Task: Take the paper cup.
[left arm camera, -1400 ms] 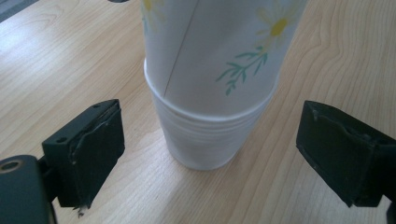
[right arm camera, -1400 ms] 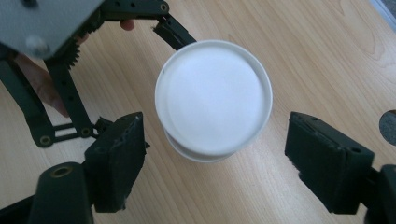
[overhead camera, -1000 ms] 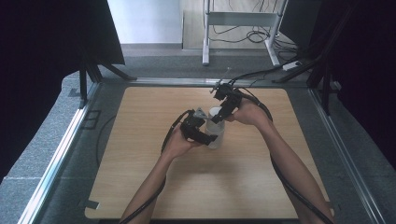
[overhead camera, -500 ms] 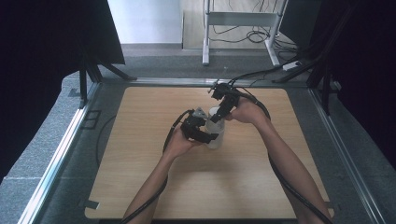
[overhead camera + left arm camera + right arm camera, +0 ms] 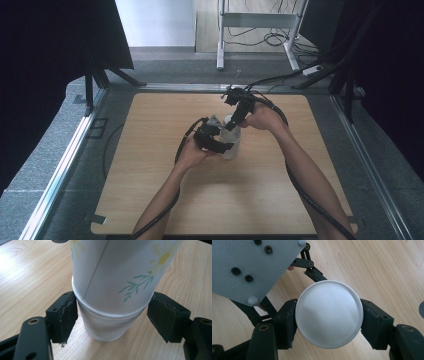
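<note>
The stack of paper cups [image 5: 231,141] stands near the middle of the worktop [image 5: 150,165], and you have both grippers on it. It is white, printed with pale yellow flowers and thin green sprigs, and a straight seam runs down its side. In the left gripper view the stack [image 5: 112,290] reads as nested cups: an upper cup flares wide towards the top, its rolled lip sits around the lower part, and under that lip you can see a tight run of other cup edges down to the small base resting on the wood.

Your left gripper [image 5: 220,146] comes at the stack from the near-left side, low down. Its jaws have just been closing on the stack; in its own view the left pad [image 5: 65,315] touches the rolled lip, while the other pad [image 5: 166,315] sits right at the cup wall, and I cannot tell whether that one presses.

Your right gripper [image 5: 234,120] comes at the stack from the far-right side, at its top. Its jaws have just been closing as well, and its own view shows them clamped on either side of a round white disc, the flat face of the topmost cup [image 5: 329,313], with the grey plate [image 5: 254,267] of your left gripper just beside it.

The high view alone gives you both forearms reaching in and the cables trailing back from the stack.
</note>
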